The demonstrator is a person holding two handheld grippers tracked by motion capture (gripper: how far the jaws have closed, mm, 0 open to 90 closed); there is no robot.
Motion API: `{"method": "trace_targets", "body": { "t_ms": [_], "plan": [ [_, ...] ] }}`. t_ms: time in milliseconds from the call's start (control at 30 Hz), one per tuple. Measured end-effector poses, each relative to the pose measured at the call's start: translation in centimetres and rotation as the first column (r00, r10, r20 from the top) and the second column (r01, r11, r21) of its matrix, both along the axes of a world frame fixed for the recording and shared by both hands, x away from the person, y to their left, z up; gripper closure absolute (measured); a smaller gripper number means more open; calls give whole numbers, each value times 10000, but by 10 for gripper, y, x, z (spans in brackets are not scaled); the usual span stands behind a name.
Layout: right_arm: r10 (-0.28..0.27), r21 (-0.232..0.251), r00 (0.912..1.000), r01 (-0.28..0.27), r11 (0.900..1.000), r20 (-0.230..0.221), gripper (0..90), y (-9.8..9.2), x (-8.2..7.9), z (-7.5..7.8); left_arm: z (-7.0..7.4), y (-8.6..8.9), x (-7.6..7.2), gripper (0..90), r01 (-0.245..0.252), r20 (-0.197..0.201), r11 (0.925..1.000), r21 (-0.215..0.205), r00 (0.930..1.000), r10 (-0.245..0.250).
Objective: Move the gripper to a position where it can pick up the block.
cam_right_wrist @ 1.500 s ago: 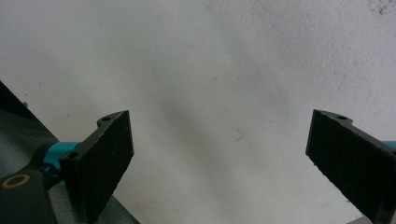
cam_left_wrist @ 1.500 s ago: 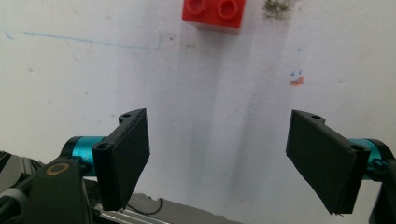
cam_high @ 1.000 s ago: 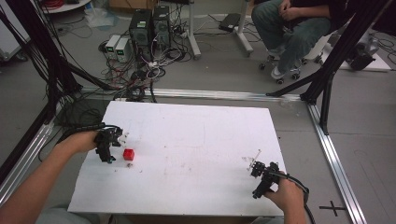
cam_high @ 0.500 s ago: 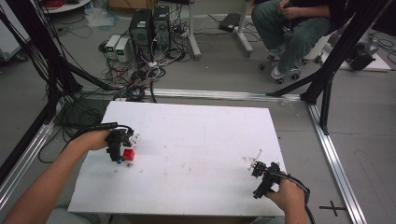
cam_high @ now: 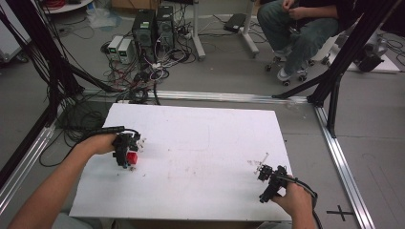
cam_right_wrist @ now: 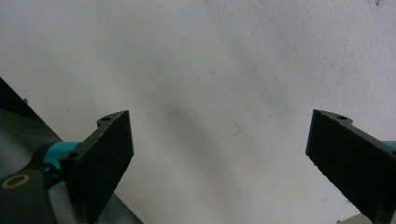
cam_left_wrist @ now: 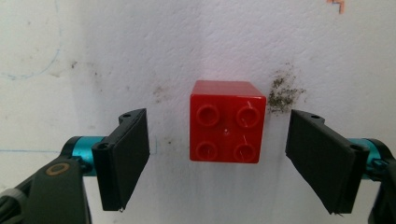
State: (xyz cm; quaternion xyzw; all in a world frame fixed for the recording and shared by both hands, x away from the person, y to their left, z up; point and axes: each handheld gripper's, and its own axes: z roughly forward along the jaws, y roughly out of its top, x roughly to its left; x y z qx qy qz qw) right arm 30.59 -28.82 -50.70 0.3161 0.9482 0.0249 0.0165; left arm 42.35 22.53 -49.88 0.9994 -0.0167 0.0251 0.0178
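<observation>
A red four-stud brick (cam_left_wrist: 227, 121) lies on the white table (cam_high: 205, 157), studs up. In the high view the brick (cam_high: 132, 158) is at the table's left side, under my left gripper (cam_high: 126, 151). In the left gripper view my left gripper (cam_left_wrist: 229, 163) is open, one jaw on each side of the brick, neither touching it. My right gripper (cam_high: 265, 177) is near the table's front right, held by a hand. Seen in the right gripper view, the right gripper (cam_right_wrist: 229, 163) is open wide over bare white table with nothing between its jaws.
Black frame posts (cam_high: 341, 57) and aluminium rails (cam_high: 341, 157) border the table. Computers and tangled cables (cam_high: 148, 33) lie on the floor behind it. A seated person (cam_high: 305, 28) is at the back right. A dark smudge (cam_left_wrist: 282, 88) marks the table beside the brick.
My left gripper has moved right and forward over the red brick, which now sits between its open jaws. The right gripper has stayed put.
</observation>
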Motion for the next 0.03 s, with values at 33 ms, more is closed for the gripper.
{"method": "trace_targets", "body": {
  "t_ms": [33],
  "plan": [
    [0,0,10000,0,10000,0,68,0,0,0,0,0,0,221,0,0,10000,0,10000,0]
  ]
}}
